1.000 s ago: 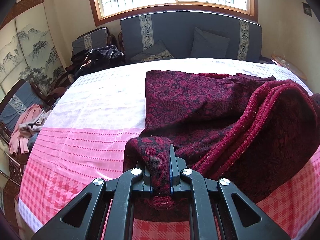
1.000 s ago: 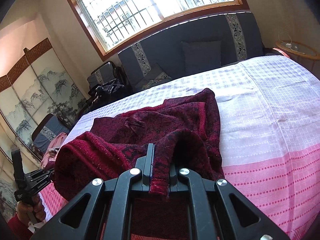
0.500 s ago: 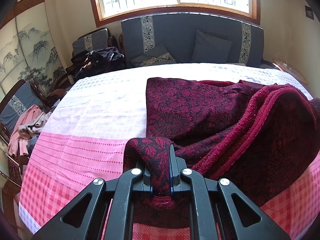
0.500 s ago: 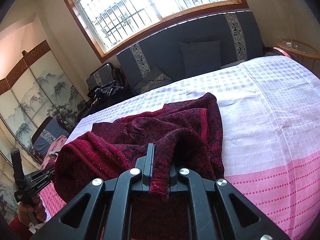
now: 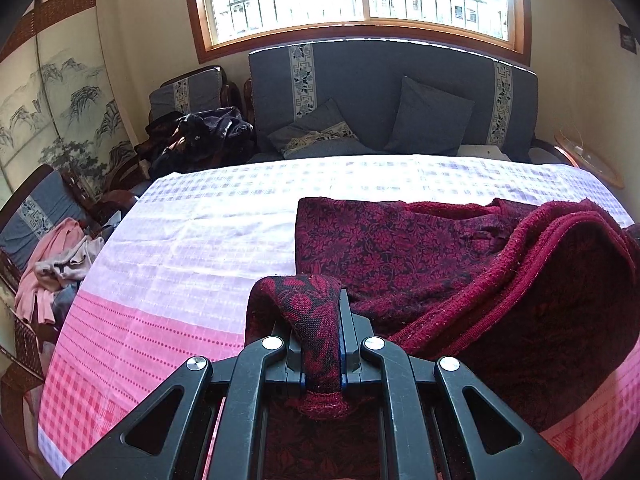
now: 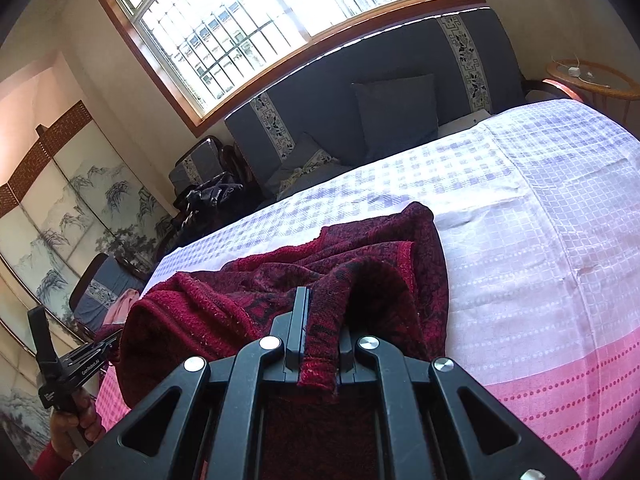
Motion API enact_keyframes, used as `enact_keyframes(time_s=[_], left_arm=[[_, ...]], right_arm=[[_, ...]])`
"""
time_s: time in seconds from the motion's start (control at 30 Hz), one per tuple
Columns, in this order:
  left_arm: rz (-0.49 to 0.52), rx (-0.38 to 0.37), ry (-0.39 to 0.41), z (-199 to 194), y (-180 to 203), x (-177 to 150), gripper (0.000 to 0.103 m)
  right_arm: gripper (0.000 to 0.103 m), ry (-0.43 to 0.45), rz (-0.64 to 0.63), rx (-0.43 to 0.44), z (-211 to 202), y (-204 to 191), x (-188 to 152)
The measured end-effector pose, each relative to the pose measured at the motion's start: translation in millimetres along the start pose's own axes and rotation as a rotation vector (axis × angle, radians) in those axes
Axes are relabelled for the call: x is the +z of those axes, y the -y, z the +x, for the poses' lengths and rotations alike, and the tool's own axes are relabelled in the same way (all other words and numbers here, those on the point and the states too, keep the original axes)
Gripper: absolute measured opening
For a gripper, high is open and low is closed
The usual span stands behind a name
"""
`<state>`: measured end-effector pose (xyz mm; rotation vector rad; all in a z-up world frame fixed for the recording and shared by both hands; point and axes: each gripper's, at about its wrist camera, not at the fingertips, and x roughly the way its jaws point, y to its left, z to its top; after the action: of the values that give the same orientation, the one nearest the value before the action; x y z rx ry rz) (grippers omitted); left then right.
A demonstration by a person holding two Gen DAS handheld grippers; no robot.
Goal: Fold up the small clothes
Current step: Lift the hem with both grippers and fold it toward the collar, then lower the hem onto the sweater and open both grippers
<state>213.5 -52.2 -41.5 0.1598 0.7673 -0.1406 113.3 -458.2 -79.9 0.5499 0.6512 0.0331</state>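
Observation:
A dark red patterned garment lies on the pink and white checked tablecloth, its near half lifted and curled over. My left gripper is shut on the garment's near left corner, with cloth bunched between the jaws. My right gripper is shut on the garment's near right corner. The fleecy red inner side shows along the raised fold. The left gripper and the hand that holds it show at the far left of the right wrist view.
A blue cushioned sofa stands behind the table under the window. Dark clothes lie piled on a chair at the back left. Pink clothes lie on a chair at the left. A round side table stands at the right.
Both grippers have moved forward over the table with the garment's near edge, so the fold has travelled toward the far edge. Both grips are unchanged.

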Motion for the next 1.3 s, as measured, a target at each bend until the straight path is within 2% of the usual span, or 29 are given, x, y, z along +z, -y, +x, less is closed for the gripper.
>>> enact_keyframes(time_s=[0.33, 0.63, 0.73, 1.0, 1.1, 1.13, 1.17, 1.2, 1.23, 1.27, 1.3], left_arm=[[-0.027, 0.001, -0.020, 39, -3, 27, 0.011], [-0.090, -0.071, -0.086, 68, -16, 42, 0.016], [-0.115, -0.091, -0.091, 71, -22, 47, 0.018], [-0.161, -0.127, -0.107, 80, -30, 53, 0.020], [-0.168, -0.176, -0.117, 81, -33, 56, 0.031], [-0.178, -0.205, -0.110, 79, -36, 58, 0.041], [-0.192, -0.225, -0.098, 77, -38, 59, 0.052], [-0.203, -0.227, -0.076, 73, -40, 61, 0.059], [-0.215, -0.221, -0.043, 68, -43, 63, 0.071], [-0.226, -0.216, -0.011, 62, -46, 64, 0.078], [-0.228, -0.218, 0.017, 58, -48, 67, 0.079]], right_arm=[[0.008, -0.020, 0.043, -0.009, 31, 9, 16], [0.009, -0.056, 0.114, 0.008, 57, 28, 17], [0.012, -0.063, 0.126, 0.021, 63, 30, 18], [0.015, -0.032, 0.214, 0.061, 66, 42, 20], [0.021, -0.008, 0.233, 0.081, 64, 45, 19], [0.023, 0.006, 0.246, 0.087, 61, 47, 19], [0.030, 0.028, 0.264, 0.100, 56, 50, 19], [0.040, 0.053, 0.283, 0.118, 53, 54, 19], [0.045, 0.077, 0.300, 0.130, 49, 57, 20], [0.052, 0.097, 0.311, 0.137, 45, 59, 21], [0.052, 0.112, 0.318, 0.144, 42, 60, 22]])
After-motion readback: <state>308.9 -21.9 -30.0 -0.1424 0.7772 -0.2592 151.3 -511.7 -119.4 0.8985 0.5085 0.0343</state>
